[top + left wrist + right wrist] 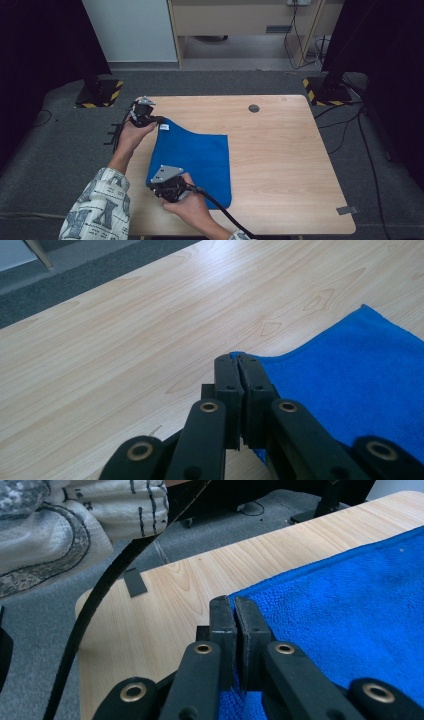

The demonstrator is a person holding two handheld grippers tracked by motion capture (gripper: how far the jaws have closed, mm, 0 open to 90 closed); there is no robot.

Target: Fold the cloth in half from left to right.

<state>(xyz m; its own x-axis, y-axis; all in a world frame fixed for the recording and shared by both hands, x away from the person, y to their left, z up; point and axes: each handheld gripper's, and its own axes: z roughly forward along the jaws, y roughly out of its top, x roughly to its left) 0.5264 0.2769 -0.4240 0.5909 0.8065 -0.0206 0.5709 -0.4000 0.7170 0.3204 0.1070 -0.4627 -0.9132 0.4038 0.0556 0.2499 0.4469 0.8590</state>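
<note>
A blue cloth (200, 160) lies spread on the wooden table (280, 165), towards its left half. My left gripper (160, 120) is at the cloth's far left corner, beside a small white label (164, 127). In the left gripper view the left gripper (240, 360) is shut, with the edge of the cloth (350, 375) pinched between the jaws. My right gripper (153, 185) is at the cloth's near left corner and points towards the table's left edge. In the right gripper view the right gripper (231, 602) is shut on the cloth (350, 605).
A round grey grommet (254, 108) sits in the table's far side. Stands with yellow-black striped bases (100, 93) (325, 92) flank the table on the carpet, with cables beside the right one. A grey tape strip (347, 210) marks the near right corner.
</note>
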